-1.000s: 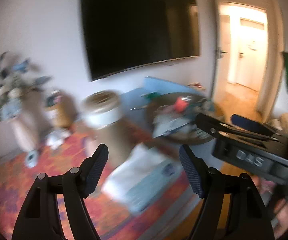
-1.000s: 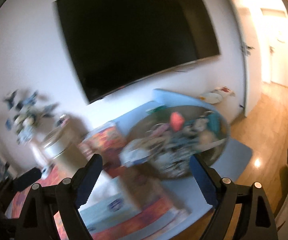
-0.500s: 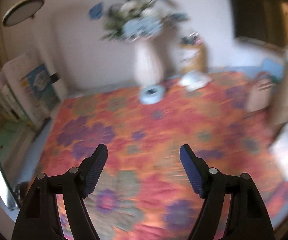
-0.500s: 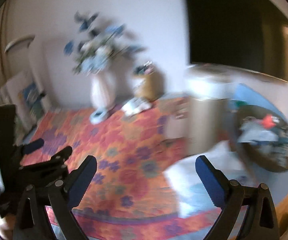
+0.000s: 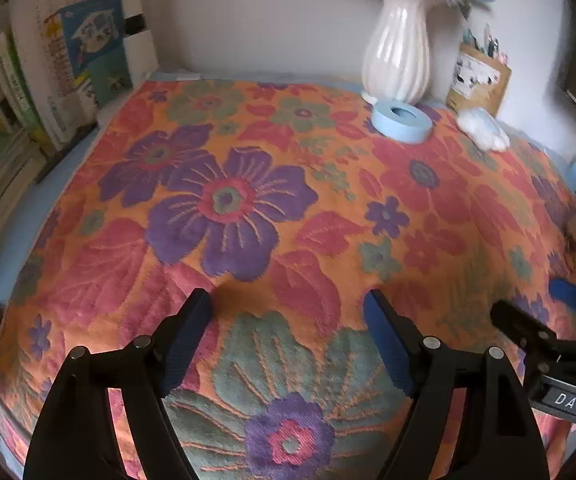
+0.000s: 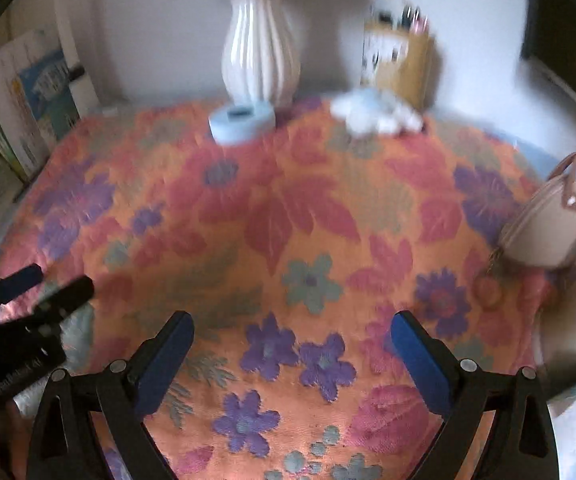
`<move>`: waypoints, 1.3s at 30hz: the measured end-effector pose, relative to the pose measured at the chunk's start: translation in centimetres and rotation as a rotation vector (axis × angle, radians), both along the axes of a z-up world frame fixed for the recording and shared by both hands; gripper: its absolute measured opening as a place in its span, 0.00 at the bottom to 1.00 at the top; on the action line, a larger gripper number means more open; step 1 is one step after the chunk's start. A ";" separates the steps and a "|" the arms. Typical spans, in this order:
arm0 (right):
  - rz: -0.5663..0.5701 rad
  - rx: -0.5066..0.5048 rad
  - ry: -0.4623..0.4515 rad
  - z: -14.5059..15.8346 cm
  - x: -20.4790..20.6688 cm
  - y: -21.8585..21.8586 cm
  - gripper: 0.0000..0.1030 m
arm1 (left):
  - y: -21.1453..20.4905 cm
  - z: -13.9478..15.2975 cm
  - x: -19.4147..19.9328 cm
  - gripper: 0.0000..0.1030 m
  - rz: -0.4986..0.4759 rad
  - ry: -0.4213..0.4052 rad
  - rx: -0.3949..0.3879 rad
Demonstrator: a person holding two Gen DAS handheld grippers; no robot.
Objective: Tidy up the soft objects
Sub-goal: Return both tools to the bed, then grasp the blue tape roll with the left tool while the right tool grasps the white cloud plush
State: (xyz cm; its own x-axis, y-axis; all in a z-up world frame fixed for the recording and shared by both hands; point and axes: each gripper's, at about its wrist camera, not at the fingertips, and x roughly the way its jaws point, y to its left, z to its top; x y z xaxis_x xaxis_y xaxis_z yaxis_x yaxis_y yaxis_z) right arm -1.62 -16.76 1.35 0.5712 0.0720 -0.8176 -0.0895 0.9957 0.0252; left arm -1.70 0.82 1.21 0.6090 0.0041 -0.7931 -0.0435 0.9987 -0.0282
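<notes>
A floral orange blanket (image 5: 247, 200) covers the surface under both grippers and fills the right wrist view too (image 6: 288, 220). A soft white-and-blue plush (image 5: 484, 130) lies at its far edge, blurred in the right wrist view (image 6: 376, 114). My left gripper (image 5: 288, 300) hovers low over the blanket, its jaws opening with nothing between them. My right gripper (image 6: 292, 320) stands open and empty just to the right of it. Its fingers (image 5: 520, 322) show at the right edge of the left wrist view. The left gripper's fingers (image 6: 67, 290) show at the left of the right wrist view.
A white vase (image 5: 398, 56) with blue flowers and a light blue ring (image 5: 402, 120) stand at the far edge. A cardboard holder (image 5: 480, 80) is by the wall. Books (image 5: 47, 72) line the left side. A beige bag (image 6: 548, 228) stands on the right.
Both views have swung from the wall screen and round table to the floral blanket, and both grippers have come down close over it. The right jaws stand wider.
</notes>
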 end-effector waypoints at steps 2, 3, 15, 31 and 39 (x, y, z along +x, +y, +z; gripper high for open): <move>-0.007 0.026 0.010 -0.1 0.1 -0.4 1.00 | -0.4 -0.2 0.0 0.80 -0.009 0.008 0.010; -0.012 0.035 0.013 -0.2 0.2 -0.6 1.00 | -0.6 -0.3 0.0 0.86 -0.019 0.014 0.015; -0.005 -0.018 0.029 -0.3 0.3 0.0 1.00 | -0.4 -0.8 0.9 1.00 -0.043 0.055 0.018; 0.045 -0.021 0.047 -0.2 -0.1 0.0 1.00 | -0.3 -0.8 1.0 1.00 -0.062 0.057 0.014; 0.050 -0.024 0.055 -0.2 0.0 0.0 1.00 | -0.4 -0.7 1.1 1.00 -0.073 0.077 0.019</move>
